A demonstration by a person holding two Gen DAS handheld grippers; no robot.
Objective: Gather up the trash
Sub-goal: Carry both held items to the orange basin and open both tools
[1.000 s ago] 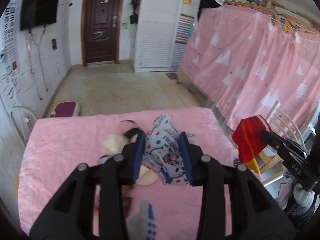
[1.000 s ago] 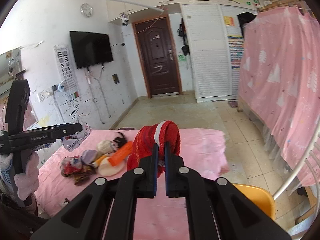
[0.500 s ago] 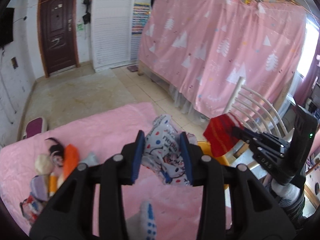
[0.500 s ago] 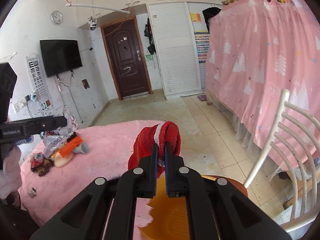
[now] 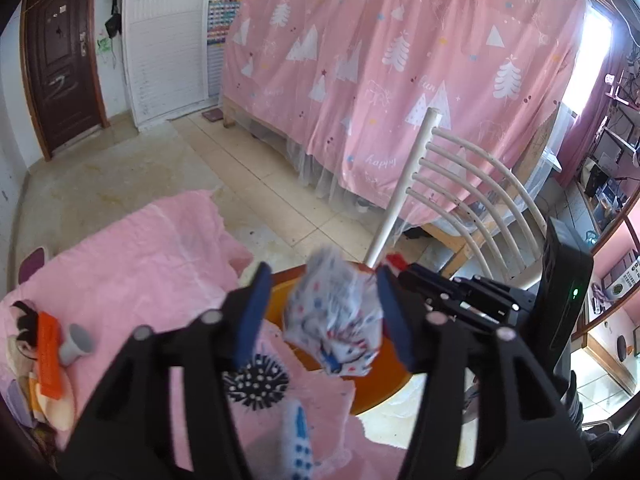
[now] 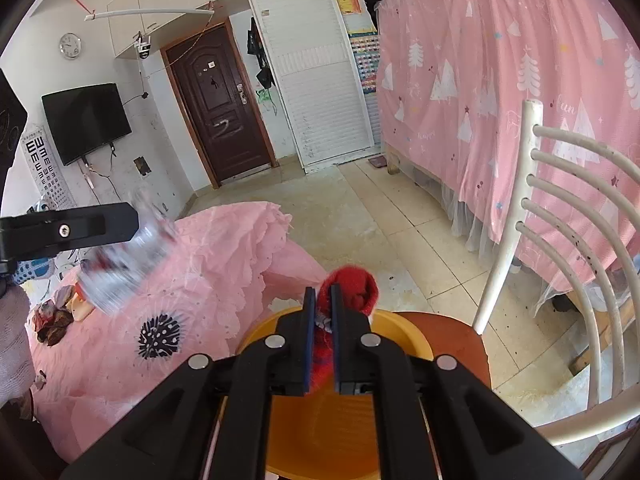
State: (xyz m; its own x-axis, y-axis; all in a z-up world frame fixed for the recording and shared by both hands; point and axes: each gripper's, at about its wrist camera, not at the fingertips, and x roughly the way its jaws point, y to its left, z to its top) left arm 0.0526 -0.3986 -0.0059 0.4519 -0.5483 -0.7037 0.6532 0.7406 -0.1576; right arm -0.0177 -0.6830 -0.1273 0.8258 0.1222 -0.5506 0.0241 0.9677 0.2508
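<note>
**Release over the orange basin**

The spotted wrapper [image 5: 334,316], centre of the left view, hangs blurred between my left gripper's [image 5: 324,316] spread fingers, apparently dropping toward the orange basin [image 5: 380,392]. At lower centre of the right view, my right gripper [image 6: 321,344] pinches the red cloth [image 6: 354,288] above the same basin [image 6: 400,328]. I judge this the deposit step; next, the right fingers must part. Half a second ago the left fingers clamped the wrapper. More trash [image 5: 48,352] remains at left on the pink tablecloth [image 5: 140,260].
</note>
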